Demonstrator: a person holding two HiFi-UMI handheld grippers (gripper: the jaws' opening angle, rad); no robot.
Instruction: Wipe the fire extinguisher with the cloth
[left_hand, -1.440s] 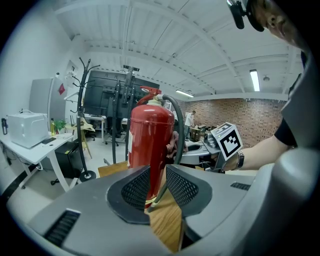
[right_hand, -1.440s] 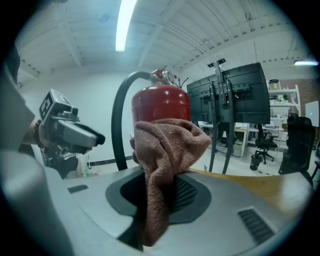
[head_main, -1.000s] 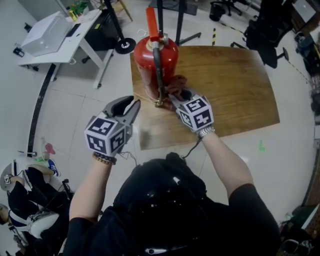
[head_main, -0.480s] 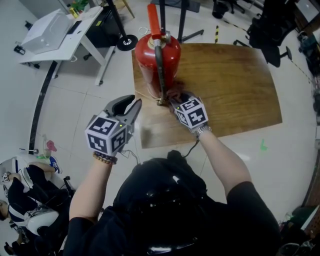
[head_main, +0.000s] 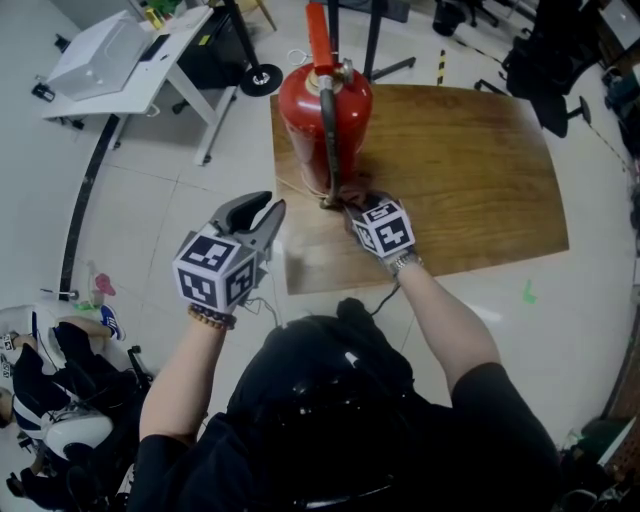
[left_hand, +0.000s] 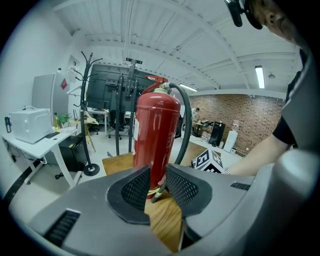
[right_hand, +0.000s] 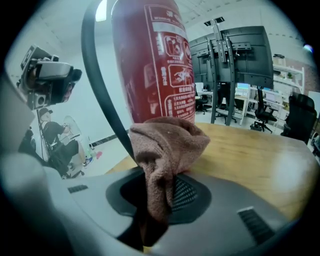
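Pale tiled floor (head_main: 130, 210) under a brown wooden board (head_main: 470, 170); white rectangular desk (head_main: 172, 68) off its far-left corner, black office chair (head_main: 550, 70) off its far-right.

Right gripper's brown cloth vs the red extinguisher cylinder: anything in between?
Only the black rubber hose, hanging down the red fire extinguisher cylinder just left of the brown terry cloth in the right gripper view. Nothing else visible.

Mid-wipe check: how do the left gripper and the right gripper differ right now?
The right gripper is shut on the brown cloth; the left gripper holds nothing, its jaws apart. The right gripper is low at the base of the fire extinguisher, beside its hose; the left gripper hangs by the wooden board's left edge, clear of the extinguisher. Both point toward the extinguisher.
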